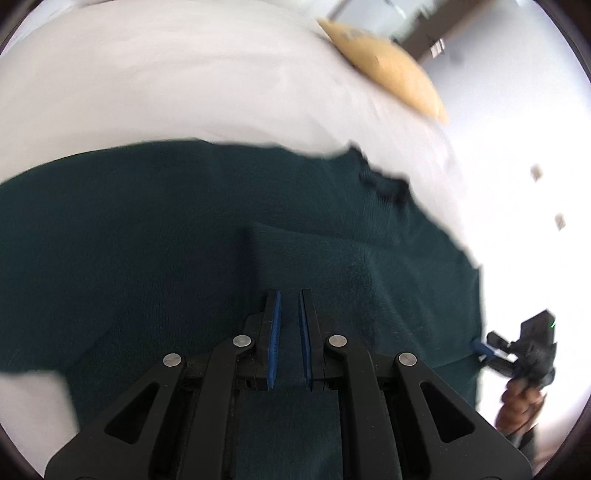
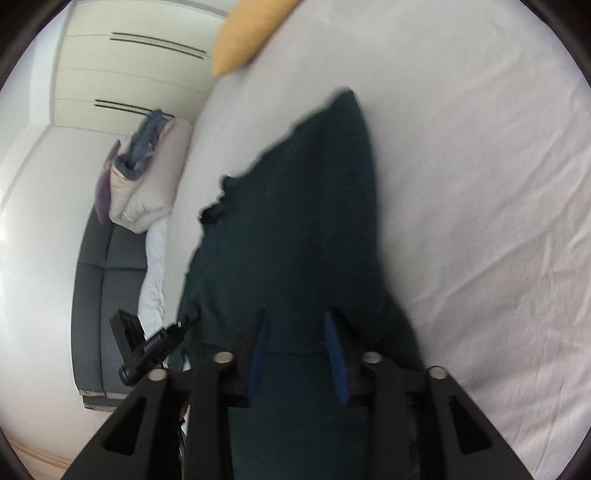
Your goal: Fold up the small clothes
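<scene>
A dark green knit garment [image 1: 155, 236] lies spread on a white bed sheet [image 1: 184, 85]. My left gripper [image 1: 290, 293] has its blue-padded jaws close together, pinching a raised fold of the garment. My right gripper [image 2: 297, 315] has its jaws wider apart, with the garment [image 2: 310, 221] between the pads; whether they press on it is unclear. The right gripper also shows in the left wrist view [image 1: 480, 345] at the garment's right edge. The left gripper shows in the right wrist view [image 2: 188, 319] at the garment's left edge.
A yellow pillow [image 1: 391, 70] lies at the far end of the bed, also in the right wrist view [image 2: 243, 33]. Beside the bed stand a grey sofa [image 2: 99, 280] with folded bedding [image 2: 144, 177] and a white wardrobe [image 2: 122, 66].
</scene>
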Demonstrator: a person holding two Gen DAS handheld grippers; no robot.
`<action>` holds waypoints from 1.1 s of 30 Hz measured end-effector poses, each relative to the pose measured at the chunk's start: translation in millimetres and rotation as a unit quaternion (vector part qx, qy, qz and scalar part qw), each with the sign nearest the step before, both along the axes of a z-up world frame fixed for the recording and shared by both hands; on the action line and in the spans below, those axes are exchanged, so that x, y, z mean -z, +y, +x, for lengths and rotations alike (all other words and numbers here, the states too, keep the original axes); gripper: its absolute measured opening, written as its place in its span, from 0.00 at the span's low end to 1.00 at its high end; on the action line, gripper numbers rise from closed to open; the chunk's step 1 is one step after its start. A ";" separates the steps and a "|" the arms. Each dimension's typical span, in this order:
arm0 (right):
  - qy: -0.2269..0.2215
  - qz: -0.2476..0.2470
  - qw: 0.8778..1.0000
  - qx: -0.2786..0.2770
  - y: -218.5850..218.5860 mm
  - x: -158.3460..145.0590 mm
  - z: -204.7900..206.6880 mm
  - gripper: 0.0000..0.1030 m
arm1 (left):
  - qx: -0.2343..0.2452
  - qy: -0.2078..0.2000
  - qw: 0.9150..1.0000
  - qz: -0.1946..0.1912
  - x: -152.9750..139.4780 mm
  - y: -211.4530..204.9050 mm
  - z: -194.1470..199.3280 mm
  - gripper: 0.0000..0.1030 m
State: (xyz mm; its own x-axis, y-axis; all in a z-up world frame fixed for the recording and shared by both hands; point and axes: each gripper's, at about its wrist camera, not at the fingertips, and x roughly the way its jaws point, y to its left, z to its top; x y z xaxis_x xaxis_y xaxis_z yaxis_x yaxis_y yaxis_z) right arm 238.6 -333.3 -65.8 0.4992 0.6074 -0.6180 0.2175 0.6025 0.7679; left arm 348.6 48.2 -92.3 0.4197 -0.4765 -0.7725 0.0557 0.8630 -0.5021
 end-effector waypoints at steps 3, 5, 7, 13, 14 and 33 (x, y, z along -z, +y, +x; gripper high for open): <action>-0.046 0.032 0.998 0.007 6.6 -21.4 -7.9 0.53 | -0.046 -0.032 0.997 -0.048 -21.6 59.9 -24.4 0.15; -0.075 0.047 0.996 0.011 14.3 -36.1 -11.6 0.56 | -0.094 -0.047 0.992 -0.074 -28.7 113.7 -43.5 0.44; -0.091 0.059 0.994 0.008 22.8 -45.4 -10.9 0.56 | -0.164 -0.065 0.980 -0.089 -31.9 172.5 -68.5 0.86; -0.104 0.077 0.992 0.000 57.6 -57.9 -2.1 0.56 | -0.392 -0.059 0.901 -0.178 2.6 346.2 -160.4 0.86; -0.102 0.080 0.992 -0.002 62.9 -57.1 -0.6 0.56 | -0.415 -0.054 0.887 -0.193 10.0 362.6 -171.9 0.86; -0.079 0.069 0.994 -0.021 113.0 -46.0 -0.7 0.56 | -0.513 -0.033 0.794 -0.324 69.6 383.4 -168.1 0.53</action>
State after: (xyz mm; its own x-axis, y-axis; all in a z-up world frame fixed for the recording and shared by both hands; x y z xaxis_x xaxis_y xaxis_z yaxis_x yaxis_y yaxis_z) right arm 237.9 -220.4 -19.8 0.5562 0.7032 -0.4428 0.0646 0.4947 0.8667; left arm 180.4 431.7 -162.0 0.8731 -0.1453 -0.4655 -0.4660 0.0325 -0.8842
